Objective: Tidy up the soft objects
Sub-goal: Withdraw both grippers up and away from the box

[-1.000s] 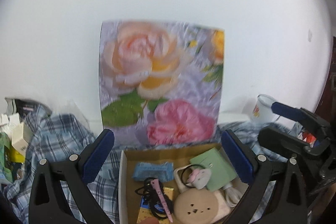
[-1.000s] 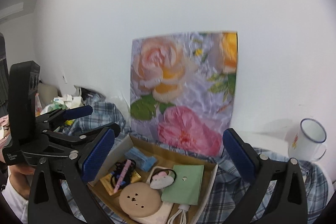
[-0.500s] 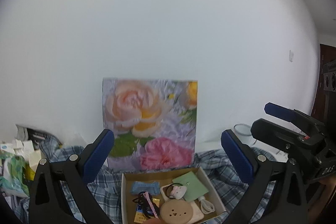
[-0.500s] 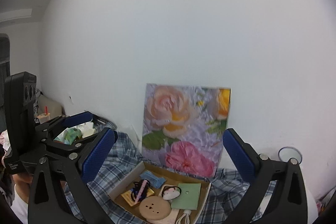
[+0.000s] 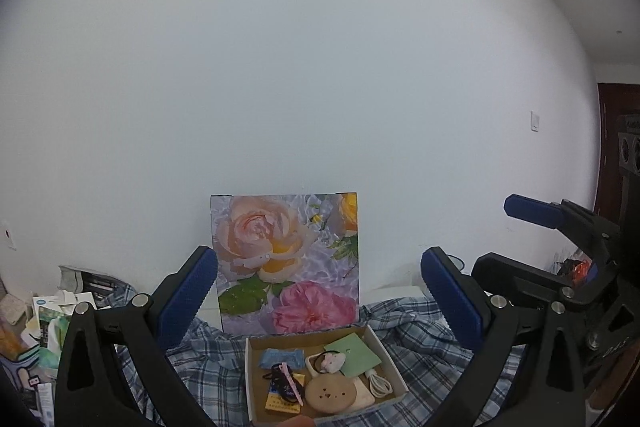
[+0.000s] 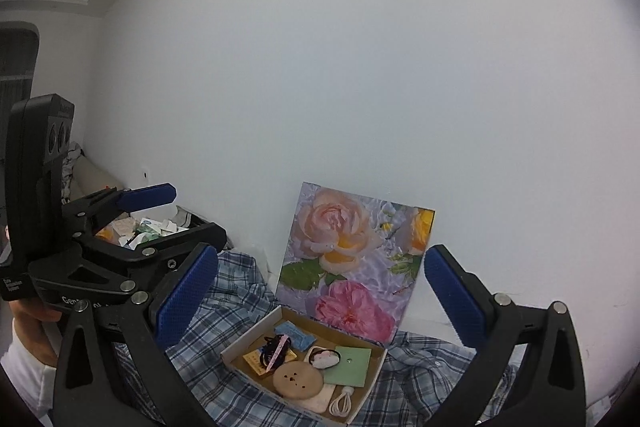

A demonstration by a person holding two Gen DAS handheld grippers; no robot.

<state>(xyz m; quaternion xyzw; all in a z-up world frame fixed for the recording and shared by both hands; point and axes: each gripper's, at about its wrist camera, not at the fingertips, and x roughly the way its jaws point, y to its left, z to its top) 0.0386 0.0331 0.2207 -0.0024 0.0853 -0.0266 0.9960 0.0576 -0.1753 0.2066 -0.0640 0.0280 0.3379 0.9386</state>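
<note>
Showing both grippers raised well above a cardboard box (image 5: 320,375) that lies on a blue plaid cloth (image 5: 412,323). Left gripper (image 5: 320,301) and right gripper (image 6: 320,301): jaws spread wide, holding nothing. Inside the box: a round tan plush face (image 6: 298,380), a green card (image 6: 352,365), and a blue packet (image 6: 295,332). A rose picture (image 5: 288,259) leans against the white wall directly behind the box.

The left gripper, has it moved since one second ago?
Yes. The left gripper has pulled back and away from the flower picture and the cardboard box, which look smaller and lower now.
</note>
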